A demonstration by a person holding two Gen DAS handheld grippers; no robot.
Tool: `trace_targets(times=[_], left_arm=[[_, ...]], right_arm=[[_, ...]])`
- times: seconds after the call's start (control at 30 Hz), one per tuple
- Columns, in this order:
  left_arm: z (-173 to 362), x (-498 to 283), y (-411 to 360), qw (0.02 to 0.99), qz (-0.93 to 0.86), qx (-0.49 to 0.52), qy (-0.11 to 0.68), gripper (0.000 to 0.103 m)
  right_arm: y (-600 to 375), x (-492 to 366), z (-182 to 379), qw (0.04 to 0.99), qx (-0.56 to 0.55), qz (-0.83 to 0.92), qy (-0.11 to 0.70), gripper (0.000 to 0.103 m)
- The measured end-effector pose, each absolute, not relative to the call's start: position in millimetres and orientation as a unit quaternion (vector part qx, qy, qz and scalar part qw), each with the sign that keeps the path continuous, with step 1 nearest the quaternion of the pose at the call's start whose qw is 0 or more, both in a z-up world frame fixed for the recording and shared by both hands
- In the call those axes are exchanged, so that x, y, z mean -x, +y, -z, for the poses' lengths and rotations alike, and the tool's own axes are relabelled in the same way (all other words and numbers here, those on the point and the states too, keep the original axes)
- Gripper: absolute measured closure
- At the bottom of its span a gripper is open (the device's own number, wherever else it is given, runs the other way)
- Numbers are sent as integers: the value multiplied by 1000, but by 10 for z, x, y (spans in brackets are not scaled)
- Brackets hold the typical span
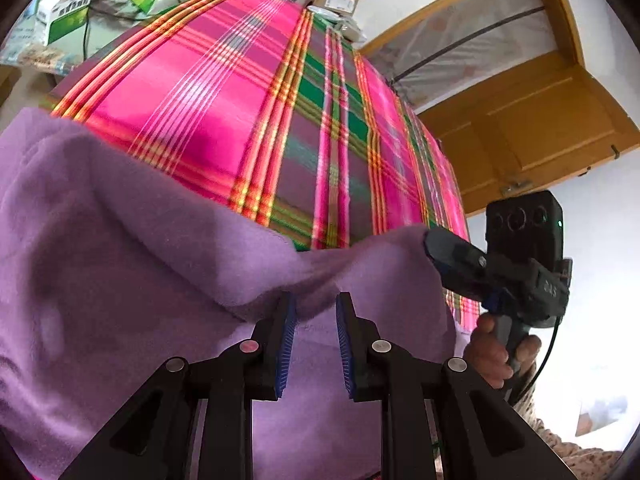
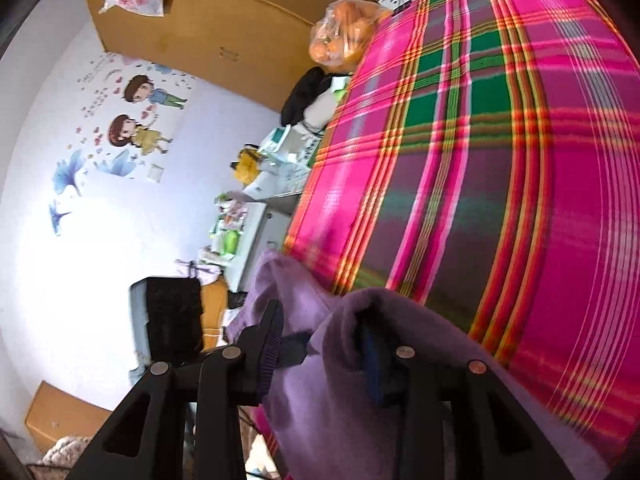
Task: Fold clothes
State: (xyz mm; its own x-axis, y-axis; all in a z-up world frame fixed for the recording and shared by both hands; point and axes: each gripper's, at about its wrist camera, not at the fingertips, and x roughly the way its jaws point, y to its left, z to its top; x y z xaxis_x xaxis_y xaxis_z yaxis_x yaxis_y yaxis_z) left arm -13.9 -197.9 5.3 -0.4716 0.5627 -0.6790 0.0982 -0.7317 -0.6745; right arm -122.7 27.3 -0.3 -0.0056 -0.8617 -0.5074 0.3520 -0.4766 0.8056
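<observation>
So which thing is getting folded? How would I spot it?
Find the bright pink plaid blanket covering the bed. At its near edge lies a soft purple fleece garment, pinched by both tools. It is the only plain, fuzzy, stripeless cloth there.

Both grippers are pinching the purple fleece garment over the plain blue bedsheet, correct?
Not quite: the sheet is not plain blue. The left wrist view shows a pink plaid bedsheet with green and orange stripes. The rest holds: the left gripper has a fold of the purple fleece garment between its jaws, and the right gripper has the fleece draped through its jaws.
</observation>
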Motion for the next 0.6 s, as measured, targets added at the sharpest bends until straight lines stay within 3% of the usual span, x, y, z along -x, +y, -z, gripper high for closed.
trace_targets(times=[0.3, 0.6], left_arm=[[-54, 310, -1854, 142, -795, 493, -323, 82], [-38, 552, -1748, 131, -808, 493, -295, 82]], right_arm=[[169, 1445, 210, 420, -575, 682, -167, 66], [285, 1532, 270, 426, -582, 665, -193, 66]])
